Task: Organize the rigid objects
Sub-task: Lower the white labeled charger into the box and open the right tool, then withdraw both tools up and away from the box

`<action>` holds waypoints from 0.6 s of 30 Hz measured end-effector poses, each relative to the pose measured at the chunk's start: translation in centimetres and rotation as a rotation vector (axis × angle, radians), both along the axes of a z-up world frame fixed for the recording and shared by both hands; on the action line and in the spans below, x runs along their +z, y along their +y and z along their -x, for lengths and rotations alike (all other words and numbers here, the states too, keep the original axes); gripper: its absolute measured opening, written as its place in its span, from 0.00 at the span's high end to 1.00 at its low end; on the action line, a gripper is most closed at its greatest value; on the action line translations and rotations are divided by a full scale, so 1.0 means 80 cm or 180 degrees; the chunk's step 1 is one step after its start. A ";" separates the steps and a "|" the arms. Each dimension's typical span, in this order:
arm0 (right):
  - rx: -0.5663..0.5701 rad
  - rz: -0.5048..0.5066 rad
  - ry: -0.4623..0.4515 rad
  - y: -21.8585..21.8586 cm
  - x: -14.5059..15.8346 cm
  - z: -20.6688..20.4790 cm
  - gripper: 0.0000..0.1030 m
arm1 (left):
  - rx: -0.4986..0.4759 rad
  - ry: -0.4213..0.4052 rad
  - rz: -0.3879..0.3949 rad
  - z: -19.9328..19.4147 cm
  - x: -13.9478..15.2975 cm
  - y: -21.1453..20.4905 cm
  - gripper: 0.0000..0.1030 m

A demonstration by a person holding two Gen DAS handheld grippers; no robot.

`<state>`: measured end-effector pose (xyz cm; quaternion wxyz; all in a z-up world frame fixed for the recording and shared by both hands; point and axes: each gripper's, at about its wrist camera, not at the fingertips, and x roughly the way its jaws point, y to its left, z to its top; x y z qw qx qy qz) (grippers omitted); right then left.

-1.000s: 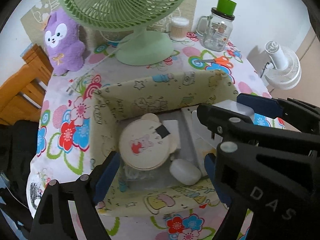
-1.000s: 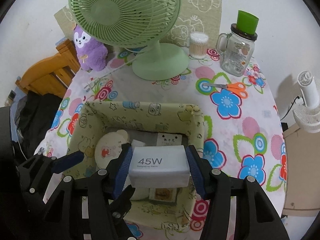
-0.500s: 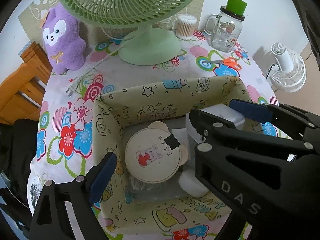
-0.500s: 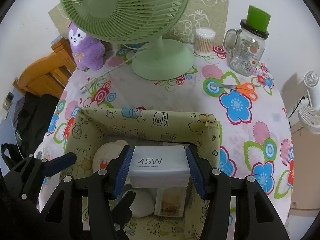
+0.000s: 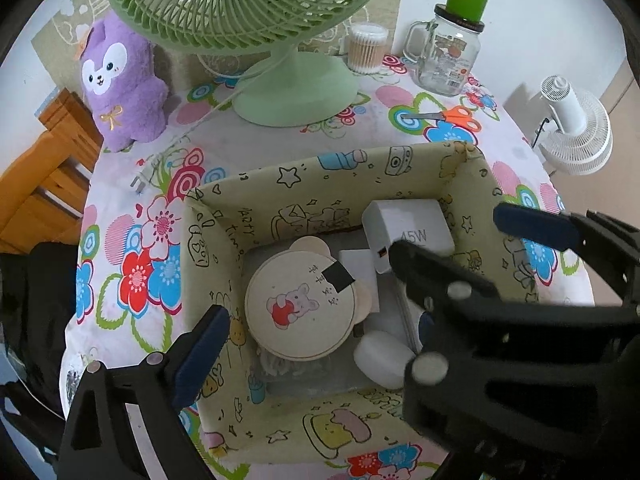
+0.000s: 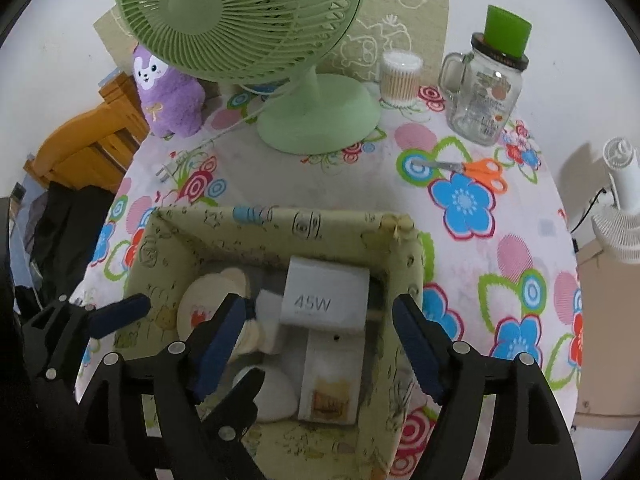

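A white 45W charger (image 6: 326,296) (image 5: 408,224) lies loose in the cartoon-print fabric box (image 6: 280,216) (image 5: 280,184), against its far wall. My right gripper (image 6: 320,336) hovers just above it with its jaws opening, and neither pad touches the charger. My left gripper (image 5: 320,320) hangs over the box's left half, jaws opening and holding nothing; its right finger is mostly hidden behind the right gripper. Below it lies a round wooden disc (image 5: 300,304) with a mouse picture. A white oval piece (image 5: 384,360) and a small white box (image 6: 328,384) also lie inside.
Behind the box stand a green desk fan (image 6: 320,120), a purple plush (image 5: 120,80), a cotton-swab tub (image 6: 400,76) and a glass jar mug (image 6: 480,96). Orange scissors (image 6: 468,168) lie at the back right. A wooden chair (image 5: 40,184) and a white floor fan (image 5: 576,136) flank the table.
The right gripper's jaws have spread and the charger has dropped out of them into the box. The left gripper's jaws have widened a little.
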<state>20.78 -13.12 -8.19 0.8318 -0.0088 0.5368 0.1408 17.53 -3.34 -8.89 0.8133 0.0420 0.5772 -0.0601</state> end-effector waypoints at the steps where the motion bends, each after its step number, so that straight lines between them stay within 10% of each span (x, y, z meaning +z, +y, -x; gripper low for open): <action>1: 0.0005 0.0005 0.0002 0.000 0.001 0.005 0.23 | -0.0006 -0.0010 0.0001 0.002 0.002 0.000 0.06; 18: -0.0146 0.0032 -0.0090 -0.012 0.020 0.061 0.13 | -0.0096 -0.0112 -0.0029 0.045 0.020 -0.003 0.05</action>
